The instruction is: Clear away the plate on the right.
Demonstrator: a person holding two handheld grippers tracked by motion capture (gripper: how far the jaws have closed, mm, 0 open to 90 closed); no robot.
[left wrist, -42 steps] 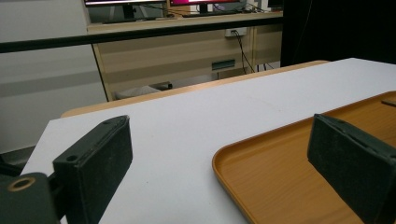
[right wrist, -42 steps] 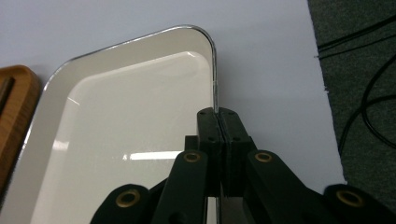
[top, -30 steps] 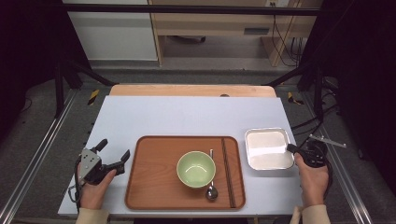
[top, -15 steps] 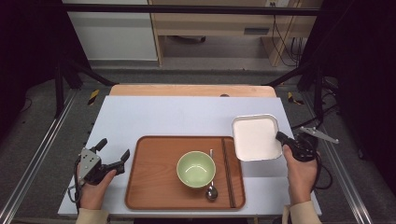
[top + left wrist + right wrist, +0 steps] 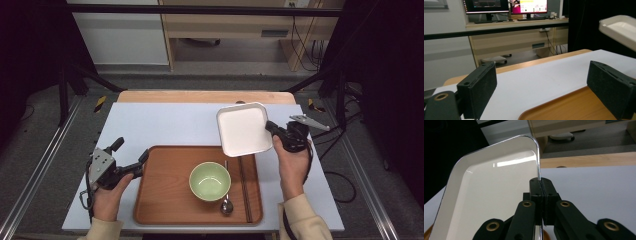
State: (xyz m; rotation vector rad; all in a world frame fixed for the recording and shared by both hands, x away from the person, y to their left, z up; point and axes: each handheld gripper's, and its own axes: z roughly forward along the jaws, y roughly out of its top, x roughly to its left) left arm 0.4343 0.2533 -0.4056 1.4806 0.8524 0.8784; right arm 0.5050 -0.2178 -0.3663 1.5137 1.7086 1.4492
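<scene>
Lifted off the table since a second ago, the square white shallow tray with a shiny metal rim (image 5: 244, 129) is now being held above the white tabletop (image 5: 160, 125), over the far right corner of the brown wooden serving tray (image 5: 162, 200); earlier it was lying flat on the tabletop to the right of that serving tray. It is being gripped by the right gripper (image 5: 272, 130), whose jaws are pressed together on the tray's right rim, as is seen plainly in the right gripper view, where the thin rim is being pinched between the two black pads (image 5: 541, 188). The white tray (image 5: 489, 187) is being held tilted, its hollow side turned up and toward the person.

The left gripper (image 5: 131, 157) is being held near the left edge of the wooden serving tray, slightly raised compared with before, its jaws standing wide apart with nothing between them; in the left gripper view the serving tray's corner (image 5: 564, 110) is lying between the pads.

On the serving tray a pale green round bowl (image 5: 210, 181) is resting, with a metal spoon (image 5: 226, 202) and a pair of dark chopsticks (image 5: 243, 187) lying just beside it on the right.
</scene>
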